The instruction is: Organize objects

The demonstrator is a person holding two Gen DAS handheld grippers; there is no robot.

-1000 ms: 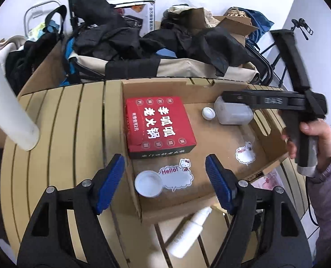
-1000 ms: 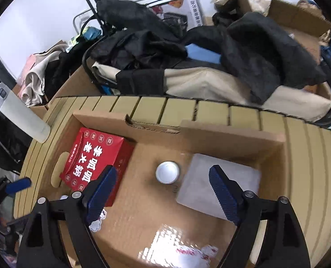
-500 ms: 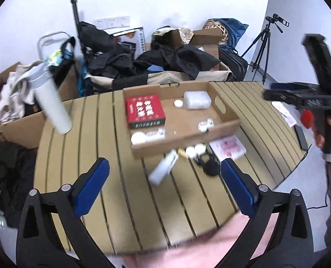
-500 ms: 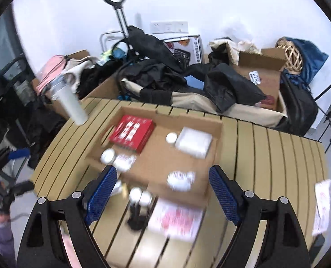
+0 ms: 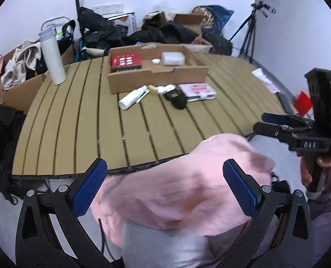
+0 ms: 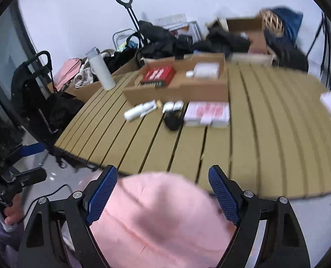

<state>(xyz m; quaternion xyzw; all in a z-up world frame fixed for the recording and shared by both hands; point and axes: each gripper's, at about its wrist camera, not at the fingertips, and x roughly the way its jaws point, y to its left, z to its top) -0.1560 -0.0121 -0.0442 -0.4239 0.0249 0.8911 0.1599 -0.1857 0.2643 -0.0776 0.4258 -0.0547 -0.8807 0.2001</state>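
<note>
A cardboard tray at the far side of the slatted table holds a red box, a white container and a small white cap. Before it lie a white spray bottle, small white jars, a black bundle and a pink-and-white pack. My left gripper is open wide, off the table's near edge, over a person's pink clothing. My right gripper is open over the same clothing, far from the tray. Both are empty.
A tall white flask stands at the table's left edge. Bags, dark clothes and boxes are heaped behind the table, and a tripod stands at the back right. Papers lie at the right edge. Each view shows the other gripper in a hand.
Both grippers have pulled back from over the tray to beyond the table's near edge. The left jaws have spread wider. Pink clothing now fills the lower part of both views.
</note>
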